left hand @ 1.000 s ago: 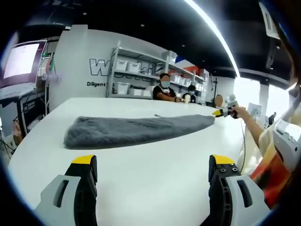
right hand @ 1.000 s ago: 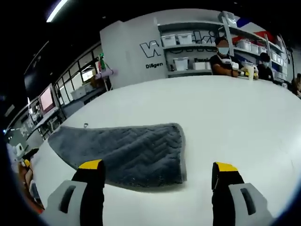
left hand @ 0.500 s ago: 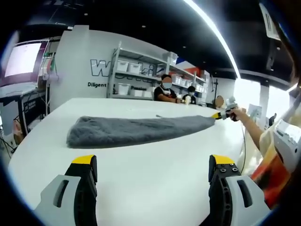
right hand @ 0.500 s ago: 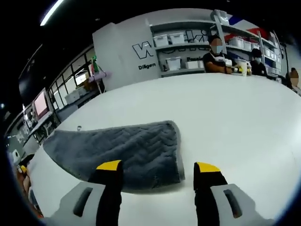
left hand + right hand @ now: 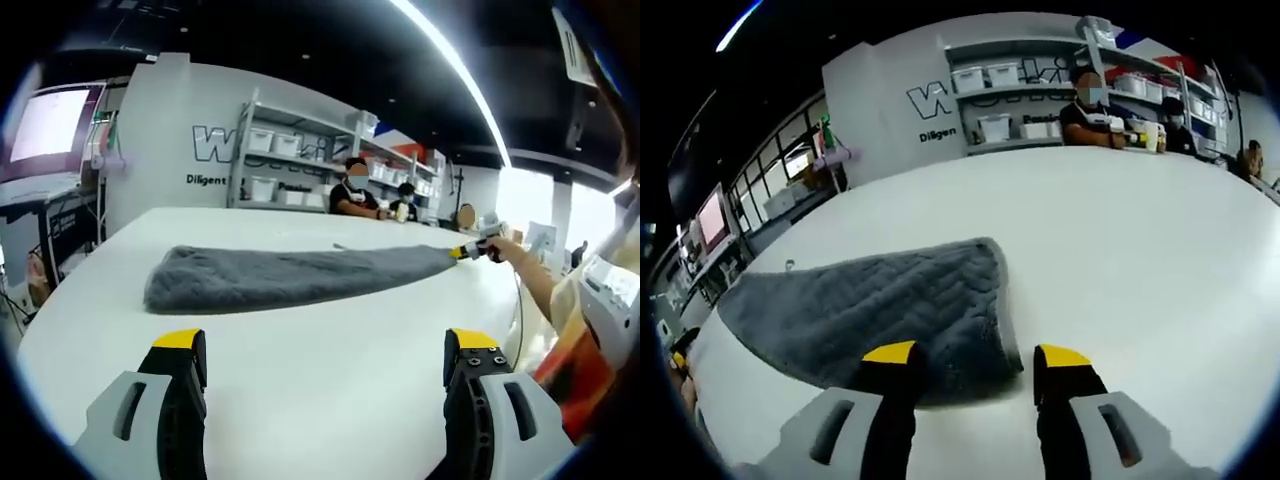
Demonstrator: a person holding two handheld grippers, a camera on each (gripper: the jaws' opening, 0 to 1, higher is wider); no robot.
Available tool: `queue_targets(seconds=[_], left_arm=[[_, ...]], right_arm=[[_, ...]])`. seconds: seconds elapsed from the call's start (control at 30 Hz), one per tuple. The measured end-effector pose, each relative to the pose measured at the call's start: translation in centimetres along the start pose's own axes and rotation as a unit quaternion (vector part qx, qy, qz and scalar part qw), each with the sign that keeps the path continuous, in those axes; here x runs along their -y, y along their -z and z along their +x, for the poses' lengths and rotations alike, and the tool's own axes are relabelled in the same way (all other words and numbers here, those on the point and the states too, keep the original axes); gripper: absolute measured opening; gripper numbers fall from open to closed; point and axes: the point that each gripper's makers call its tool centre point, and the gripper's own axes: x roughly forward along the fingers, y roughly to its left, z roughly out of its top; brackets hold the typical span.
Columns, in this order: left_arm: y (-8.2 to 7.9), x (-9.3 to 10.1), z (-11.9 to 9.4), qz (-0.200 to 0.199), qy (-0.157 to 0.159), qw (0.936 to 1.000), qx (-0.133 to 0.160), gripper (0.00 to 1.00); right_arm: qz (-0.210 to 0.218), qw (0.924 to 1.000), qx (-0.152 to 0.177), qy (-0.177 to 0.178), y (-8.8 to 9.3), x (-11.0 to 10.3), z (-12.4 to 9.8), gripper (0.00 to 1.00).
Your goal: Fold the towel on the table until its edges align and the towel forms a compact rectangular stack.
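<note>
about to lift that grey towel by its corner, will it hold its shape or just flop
Probably flops: the grey towel lies limp on the white table, thick pile and soft rounded edges. Lifted by the corner at the right gripper, the rest would likely hang and drag. The plush surface should grip well, not slip.

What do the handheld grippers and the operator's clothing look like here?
Both the left gripper and the right gripper have light grey moulded jaws with slotted cut-outs, black inner faces and yellow tip caps. At the left gripper view's right edge, a white and orange garment shows.
</note>
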Motion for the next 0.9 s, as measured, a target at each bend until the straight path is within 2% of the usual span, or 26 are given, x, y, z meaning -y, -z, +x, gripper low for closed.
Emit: queue_targets(seconds=[0.03,0.17,0.33,0.6,0.8,0.9], left_arm=[[0.0,0.0,0.0,-0.001,0.001,1.0,0.001,0.97],[0.2,-0.2,-0.2,-0.004,-0.002,1.0,0.0,0.97],[0.2,-0.6,-0.5,-0.007,-0.005,1.0,0.002,0.97],[0.3,-0.8,-0.7,-0.008,-0.007,0.9999,0.003,0.97],[0.3,-1.0,-0.8,-0.01,-0.008,0.9999,0.004,0.97],[0.4,-0.9,-0.9,-0.009,-0.008,0.9999,0.002,0.97]], right_arm=[[0.0,1.0,0.0,-0.005,0.1,-0.3,0.0,0.36],[-0.011,0.9999,-0.001,0.001,0.2,-0.5,0.2,0.3],[-0.019,0.9997,0.0,-0.014,0.4,-1.0,0.5,0.17],[-0.043,0.9989,0.01,-0.015,-0.1,-1.2,1.1,0.09],[-0.05,0.9986,0.014,0.007,-0.2,0.2,0.7,0.08],[-0.063,0.9972,0.012,0.038,-0.3,1.7,0.4,0.08]])
